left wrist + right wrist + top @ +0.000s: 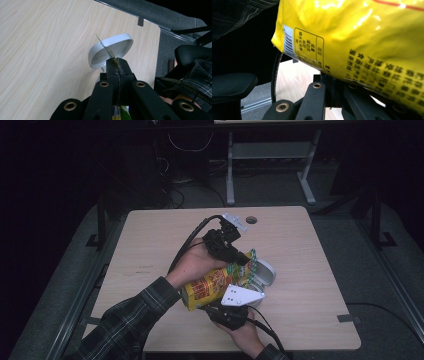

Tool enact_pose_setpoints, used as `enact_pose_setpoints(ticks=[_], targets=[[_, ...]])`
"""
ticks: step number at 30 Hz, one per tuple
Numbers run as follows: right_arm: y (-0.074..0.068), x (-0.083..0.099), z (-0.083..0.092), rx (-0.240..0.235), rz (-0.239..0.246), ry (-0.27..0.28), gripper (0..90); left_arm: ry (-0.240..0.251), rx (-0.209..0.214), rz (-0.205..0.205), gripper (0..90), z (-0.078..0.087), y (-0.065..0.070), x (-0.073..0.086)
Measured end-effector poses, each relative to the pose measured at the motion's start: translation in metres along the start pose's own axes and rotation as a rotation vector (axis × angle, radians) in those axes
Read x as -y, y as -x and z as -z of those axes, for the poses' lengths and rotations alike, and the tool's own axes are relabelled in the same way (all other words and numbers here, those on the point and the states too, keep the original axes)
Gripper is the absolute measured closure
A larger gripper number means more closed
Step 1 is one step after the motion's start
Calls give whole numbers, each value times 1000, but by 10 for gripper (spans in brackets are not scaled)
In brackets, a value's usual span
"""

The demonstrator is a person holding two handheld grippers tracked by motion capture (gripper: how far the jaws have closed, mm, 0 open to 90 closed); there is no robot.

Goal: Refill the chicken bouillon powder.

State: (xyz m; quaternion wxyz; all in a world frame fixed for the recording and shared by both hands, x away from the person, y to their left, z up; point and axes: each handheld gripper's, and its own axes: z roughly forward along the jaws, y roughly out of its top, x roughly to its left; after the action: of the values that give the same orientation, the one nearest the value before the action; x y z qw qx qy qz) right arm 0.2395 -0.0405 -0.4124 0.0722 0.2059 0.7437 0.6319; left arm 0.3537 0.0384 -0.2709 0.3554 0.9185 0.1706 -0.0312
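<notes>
Two grippers close on one yellow snack bag (210, 287) above the middle of the wooden table (150, 250). The left gripper (245, 261) has its jaws pressed together on the bag's thin top edge; in the left gripper view that gripper (117, 65) pinches a sliver of clear and yellow film that curls up toward twelve o'clock from between the jaws. The right gripper (231, 312), with its grey three-cornered plate on top, comes in from six o'clock, and its jaws are clamped on the bag's lower part; in the right gripper view the right gripper (332, 82) meets the underside of the bag, though the tips are hidden behind the film.

The bag is glossy yellow with orange and red print and some green near its top; its back carries black characters, a boxed panel and a barcode (288, 41) at nine o'clock. It is held tilted, clear of the tabletop, with its top toward two o'clock in the high view.

Just beyond the bag, at three o'clock from the left gripper, a white round bowl (267, 272) sits on the table.
</notes>
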Motion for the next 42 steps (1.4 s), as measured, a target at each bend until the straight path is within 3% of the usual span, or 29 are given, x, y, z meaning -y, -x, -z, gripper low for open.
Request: enact_pose_setpoints(ticks=[42], targets=[[0,-1,2,3,-5,9,900,-23,-2,-13,900,-3,3,-5]])
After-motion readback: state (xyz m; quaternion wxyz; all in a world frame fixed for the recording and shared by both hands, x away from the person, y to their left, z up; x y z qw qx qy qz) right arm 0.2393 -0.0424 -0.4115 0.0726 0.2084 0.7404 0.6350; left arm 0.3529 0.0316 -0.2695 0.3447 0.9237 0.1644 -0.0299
